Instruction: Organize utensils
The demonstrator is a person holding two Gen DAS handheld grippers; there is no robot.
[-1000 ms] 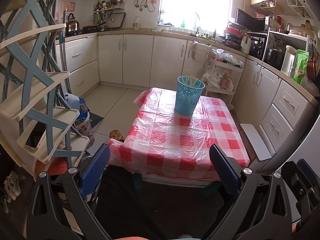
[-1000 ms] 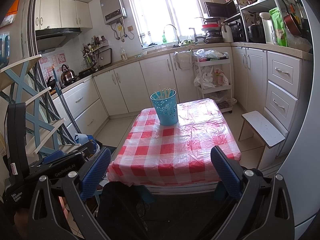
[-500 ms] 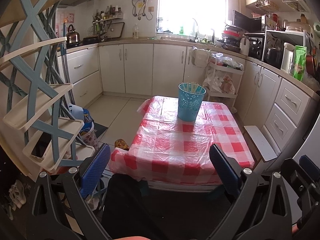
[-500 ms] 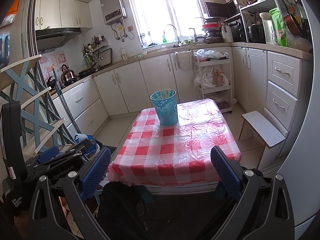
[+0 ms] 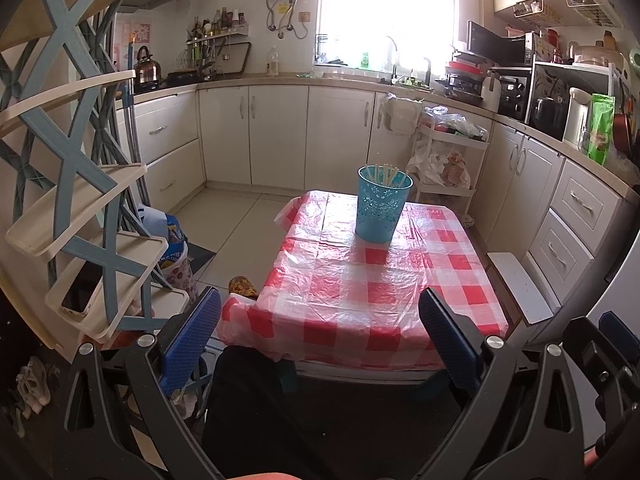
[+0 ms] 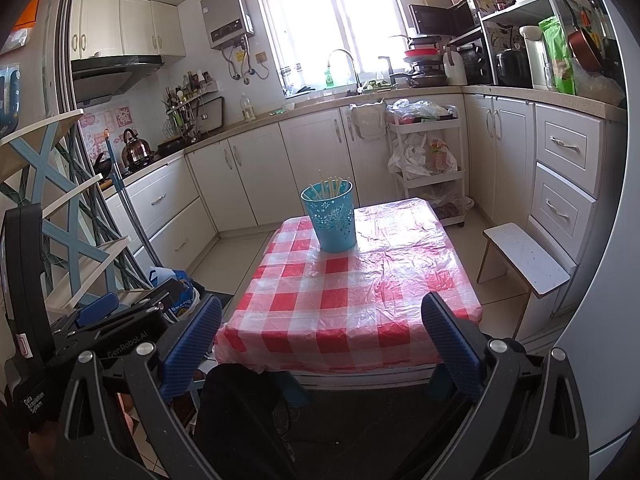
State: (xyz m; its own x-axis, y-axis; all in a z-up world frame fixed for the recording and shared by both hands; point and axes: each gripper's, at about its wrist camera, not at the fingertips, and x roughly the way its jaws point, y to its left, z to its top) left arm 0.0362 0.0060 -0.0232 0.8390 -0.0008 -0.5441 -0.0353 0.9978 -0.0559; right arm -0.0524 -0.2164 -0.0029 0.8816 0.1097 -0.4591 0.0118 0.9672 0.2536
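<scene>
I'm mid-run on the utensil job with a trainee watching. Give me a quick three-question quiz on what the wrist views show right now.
1. True or false: the left gripper holds a chopstick.
2. Where do the chopsticks stand? A) on the checked tablecloth B) in the blue holder C) on the white stool
3. Fill in: the right gripper has its jaws ____.

Key: 1 false, both grippers are open and hold nothing; 2 B; 3 open.

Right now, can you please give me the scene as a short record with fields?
Setting: kitchen
Table: red-and-white checked plastic cover
Holder: blue cup upright on the table's far half
Contents: pale chopsticks standing inside
Left gripper: fingers open, empty, short of the table
Right gripper: fingers open, empty
Nearby: white stool right of the table
</scene>
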